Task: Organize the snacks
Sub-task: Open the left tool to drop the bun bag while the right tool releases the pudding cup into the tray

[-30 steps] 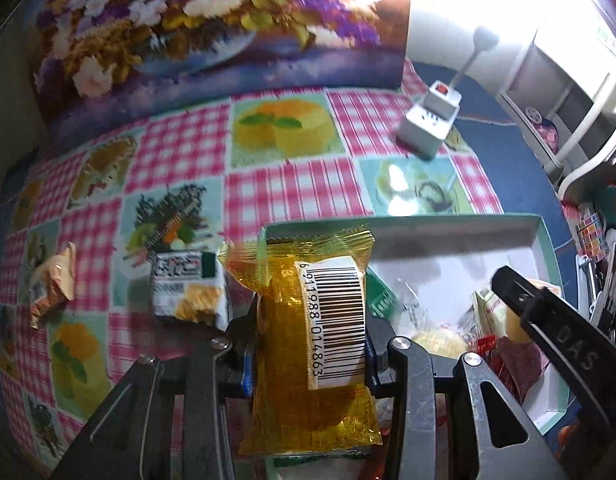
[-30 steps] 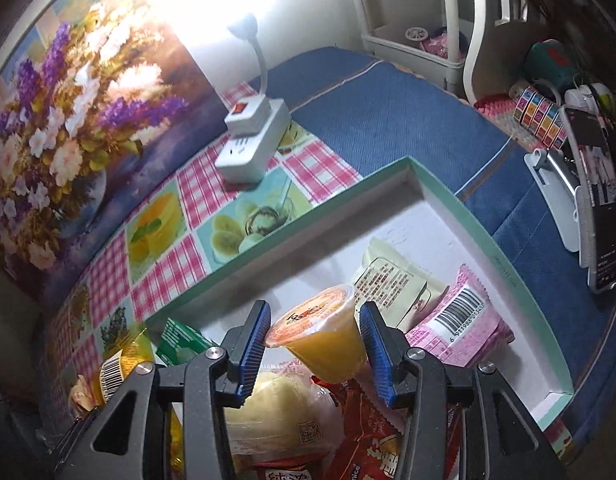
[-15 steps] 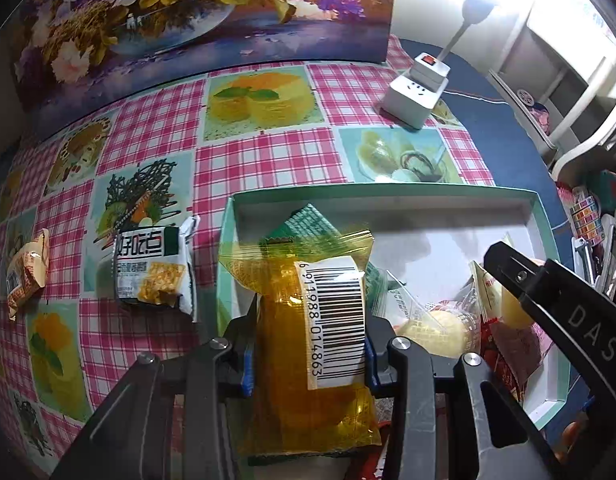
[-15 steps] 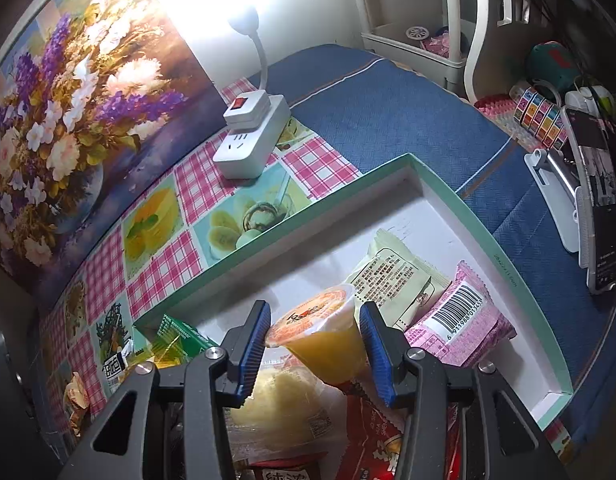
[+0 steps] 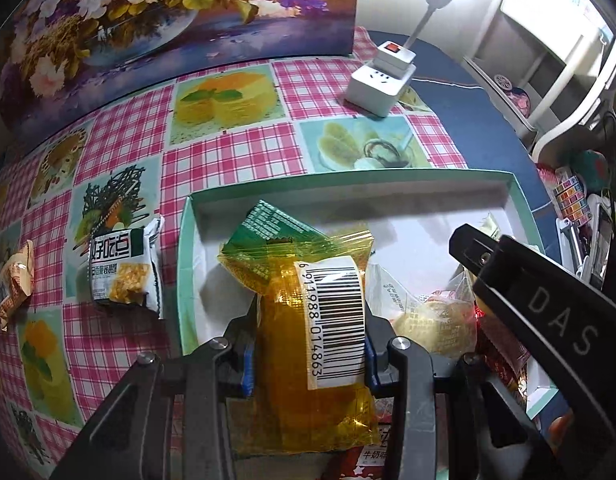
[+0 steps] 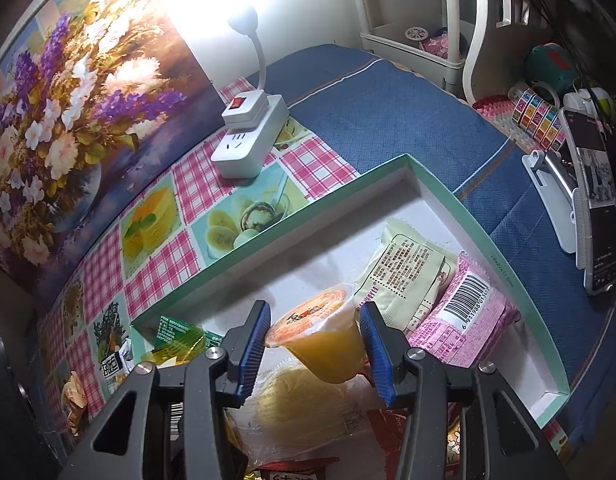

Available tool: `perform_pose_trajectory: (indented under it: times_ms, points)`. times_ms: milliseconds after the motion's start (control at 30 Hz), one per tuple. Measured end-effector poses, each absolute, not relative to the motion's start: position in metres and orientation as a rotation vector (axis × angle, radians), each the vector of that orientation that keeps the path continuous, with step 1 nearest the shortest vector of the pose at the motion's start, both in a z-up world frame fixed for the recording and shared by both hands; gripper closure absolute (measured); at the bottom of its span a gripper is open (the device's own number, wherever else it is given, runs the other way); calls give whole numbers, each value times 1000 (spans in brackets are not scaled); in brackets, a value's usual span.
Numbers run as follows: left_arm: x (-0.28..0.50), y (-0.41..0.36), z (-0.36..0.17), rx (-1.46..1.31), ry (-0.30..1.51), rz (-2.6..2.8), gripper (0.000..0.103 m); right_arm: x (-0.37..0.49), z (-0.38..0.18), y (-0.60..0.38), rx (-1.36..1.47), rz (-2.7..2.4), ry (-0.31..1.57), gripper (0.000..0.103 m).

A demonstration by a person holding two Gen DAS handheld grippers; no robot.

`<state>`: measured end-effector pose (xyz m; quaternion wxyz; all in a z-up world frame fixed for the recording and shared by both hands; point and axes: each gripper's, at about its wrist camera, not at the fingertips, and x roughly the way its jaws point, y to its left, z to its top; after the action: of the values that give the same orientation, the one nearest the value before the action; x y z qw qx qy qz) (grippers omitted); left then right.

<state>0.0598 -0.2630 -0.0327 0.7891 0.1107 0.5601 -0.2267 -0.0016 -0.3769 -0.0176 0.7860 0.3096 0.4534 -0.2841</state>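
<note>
My left gripper (image 5: 308, 344) is shut on a yellow snack packet with a barcode label (image 5: 308, 344) and holds it over the left part of the teal-rimmed white box (image 5: 348, 180). A green packet (image 5: 275, 224) lies under it in the box. My right gripper (image 6: 314, 344) is shut on an orange jelly cup (image 6: 320, 340) above the box (image 6: 488, 236), over a yellow bread packet (image 6: 303, 400). A cream packet (image 6: 404, 272) and a pink packet (image 6: 464, 316) lie in the box to its right. The right gripper's body shows at the right of the left wrist view (image 5: 548, 300).
On the checked tablecloth left of the box lie a white-and-green snack packet (image 5: 121, 272) and an orange packet (image 5: 13, 284). A white power strip with a lamp (image 5: 380, 80) stands behind the box. A flower painting (image 5: 147, 12) leans at the back. A phone on a stand (image 6: 596, 208) is at the right.
My left gripper has moved forward and right with the yellow packet, from the box's left rim to over the box. My right gripper has held the jelly cup nearly still.
</note>
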Motion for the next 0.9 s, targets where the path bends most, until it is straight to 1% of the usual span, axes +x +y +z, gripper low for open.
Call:
perform_pose_trajectory:
  times_ms: [267, 333, 400, 467, 767, 900]
  points:
    - [59, -263, -31, 255, 1203, -472, 61, -2, -16, -377, 653, -624, 979, 53]
    - [60, -262, -28, 246, 1202, -468, 58, -2, -14, -377, 652, -618, 973, 53]
    - [60, -260, -24, 244, 1192, -462, 46, -2, -12, -376, 645, -618, 969, 53]
    - [60, -258, -19, 236, 1179, -470, 40, -3, -11, -376, 644, -615, 965, 52]
    - [58, -255, -4, 225, 1149, -455, 38, -6, -3, -376, 640, -611, 940, 52]
    - [63, -245, 1, 196, 1144, -425, 33, -6, -3, -375, 636, -608, 940, 52]
